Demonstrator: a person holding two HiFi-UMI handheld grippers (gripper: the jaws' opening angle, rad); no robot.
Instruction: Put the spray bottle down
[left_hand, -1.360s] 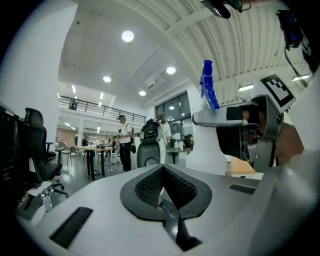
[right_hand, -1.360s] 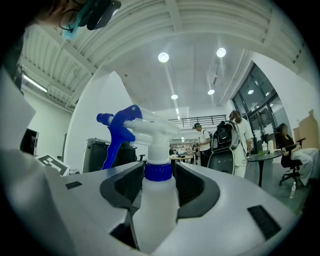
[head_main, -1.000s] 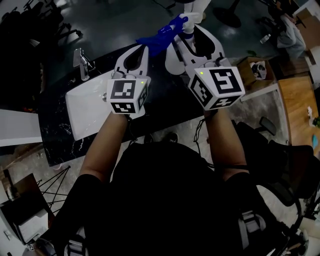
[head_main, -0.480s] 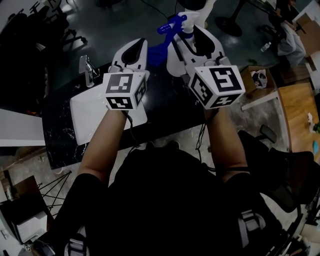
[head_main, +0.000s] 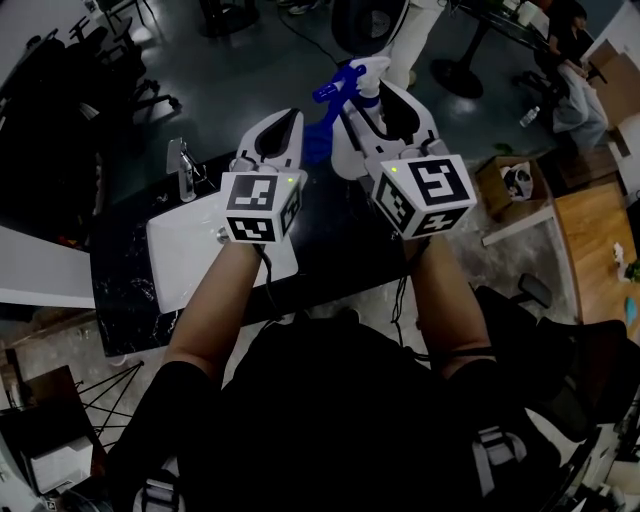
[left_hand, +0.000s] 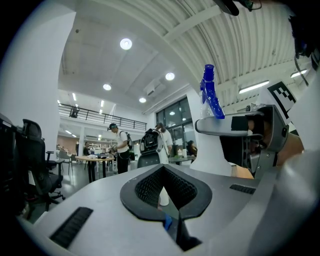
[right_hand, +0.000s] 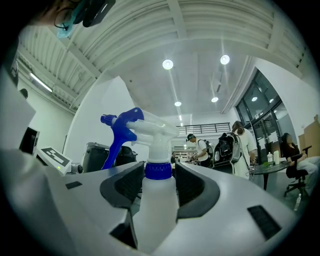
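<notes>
The spray bottle (right_hand: 159, 200) is white with a blue collar and blue trigger head (head_main: 345, 80). It stands upright between the jaws of my right gripper (right_hand: 159, 175), which is shut on its neck and body. In the head view the right gripper (head_main: 378, 100) holds it above the far edge of the black counter (head_main: 330, 240). My left gripper (head_main: 282, 120) hovers just to its left, jaws closed (left_hand: 163, 169), with a scrap of blue cloth (left_hand: 167, 222) pinched in the seam. More blue cloth (head_main: 320, 135) shows between the two grippers. The left gripper view shows the bottle's trigger (left_hand: 211, 97) at the upper right.
A white sink basin (head_main: 190, 250) with a chrome faucet (head_main: 183, 165) is set into the counter's left side. Beyond the counter lie a dark floor, office chairs and people at tables. A cardboard box (head_main: 510, 165) and a wooden surface (head_main: 600, 230) lie to the right.
The head view has tilted toward the room and both grippers sit slightly nearer the sink's far side. The bottle stays in the right gripper and the left jaws stay closed.
</notes>
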